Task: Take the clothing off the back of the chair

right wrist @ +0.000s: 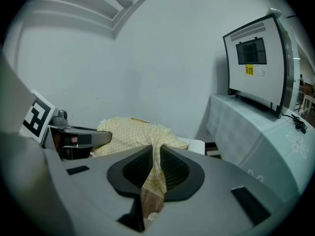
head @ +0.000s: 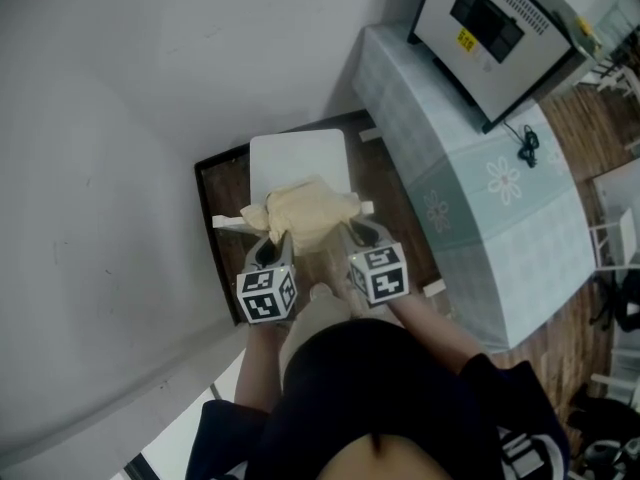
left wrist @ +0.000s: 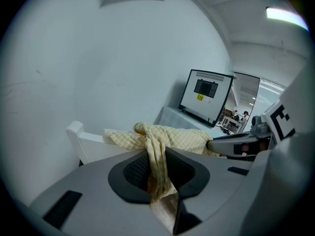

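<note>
Over the back rail of the white chair (head: pixel 298 153), the pale yellow checked clothing (head: pixel 305 208) lies bunched; the left tool (head: pixel 275 241) is clenched on a fold at its left end; the right tool (head: pixel 355 231) pinches its right end.

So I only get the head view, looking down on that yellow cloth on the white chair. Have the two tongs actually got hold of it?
Observer: Yes. In the left gripper view the left tongs are shut on a fold of the yellow checked cloth, which runs right between the pads.
Operator: And the other one?
Observer: The right gripper view shows the right tongs pinching another fold of it the same way.
Operator: Is the cloth off the chair yet?
Observer: Not yet. Seen from the side in the left gripper view, it lies draped over the white chair back, whose end post pokes out beside it.
</note>
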